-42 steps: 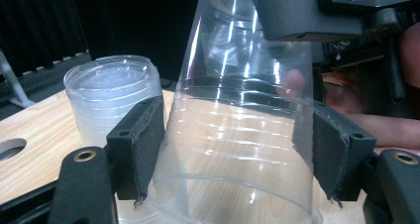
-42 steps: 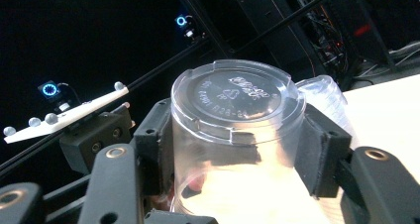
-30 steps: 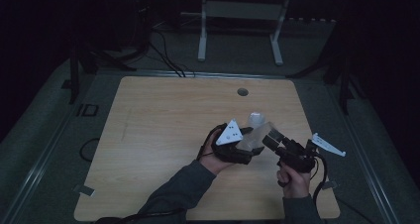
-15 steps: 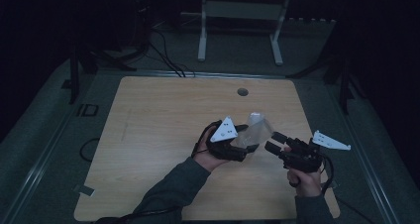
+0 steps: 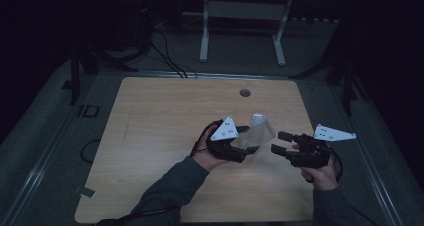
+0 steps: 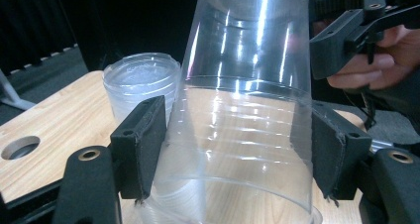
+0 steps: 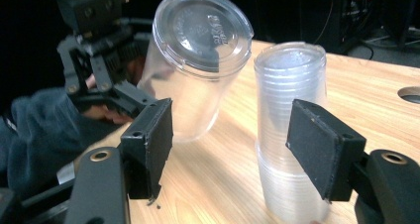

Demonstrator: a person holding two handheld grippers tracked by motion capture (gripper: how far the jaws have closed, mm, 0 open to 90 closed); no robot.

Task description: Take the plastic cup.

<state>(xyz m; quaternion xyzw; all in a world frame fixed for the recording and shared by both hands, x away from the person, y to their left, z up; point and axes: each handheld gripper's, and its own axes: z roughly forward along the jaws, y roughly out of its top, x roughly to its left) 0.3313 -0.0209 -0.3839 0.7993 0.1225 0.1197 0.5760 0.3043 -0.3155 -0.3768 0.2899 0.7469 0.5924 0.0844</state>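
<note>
my left gripper (image 6: 237, 149) clamps a clear plastic cup (image 6: 247, 110) by its sides; my right gripper (image 7: 230, 149) has just narrowed, half open and empty, beside the cup stack (image 7: 292, 130).

Dim room, black walls. Light wood desk (image 5: 150, 136) with a round grommet hole (image 5: 244, 92) near its far edge. Grey floor (image 5: 40, 136). Pale metal stand (image 5: 245, 16) behind the desk, black cables (image 5: 167, 56) on the floor at far left.
</note>
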